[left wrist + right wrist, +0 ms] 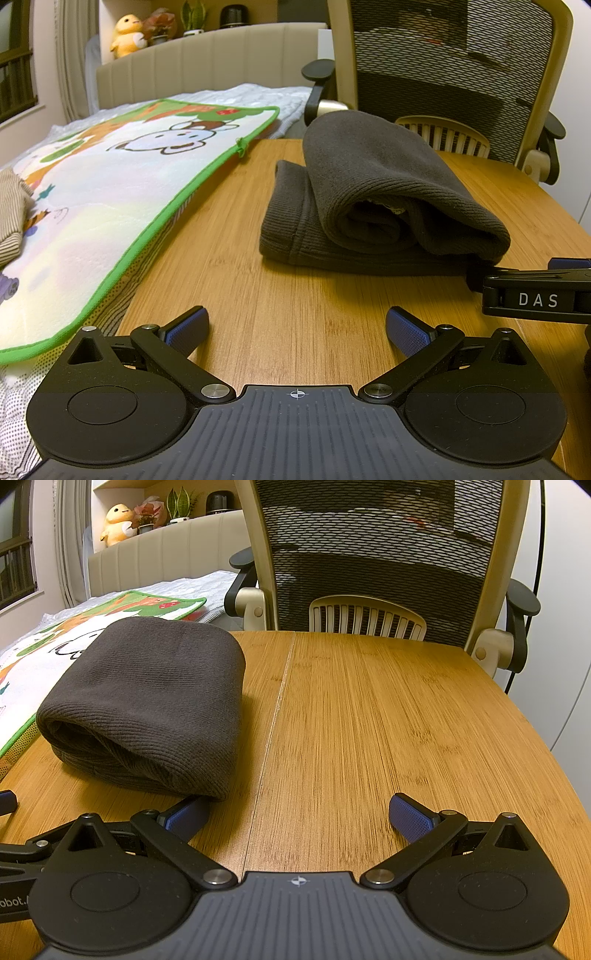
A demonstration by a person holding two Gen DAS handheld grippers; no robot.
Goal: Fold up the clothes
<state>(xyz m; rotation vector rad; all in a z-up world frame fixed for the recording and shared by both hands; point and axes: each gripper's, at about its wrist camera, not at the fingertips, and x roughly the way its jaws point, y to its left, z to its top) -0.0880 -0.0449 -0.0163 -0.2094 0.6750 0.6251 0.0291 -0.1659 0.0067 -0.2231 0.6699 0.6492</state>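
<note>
A dark grey ribbed garment (384,192) lies folded in a thick bundle on the wooden table (229,280); the right wrist view has the same garment (155,705) at left. My left gripper (297,328) is open, low over bare wood in front of the bundle, nothing between its fingers. My right gripper (299,814) is open too, its left fingertip (186,814) right at the bundle's near corner, the other over bare table (388,720). The right gripper's black side shows at the right edge of the left wrist view, beside the bundle.
A cartoon-print mat with a green border (110,206) overhangs the table's left side from the bed. A striped cloth (11,218) lies on it at far left. A mesh office chair (376,572) stands against the table's far edge. Bare wood spreads to the right.
</note>
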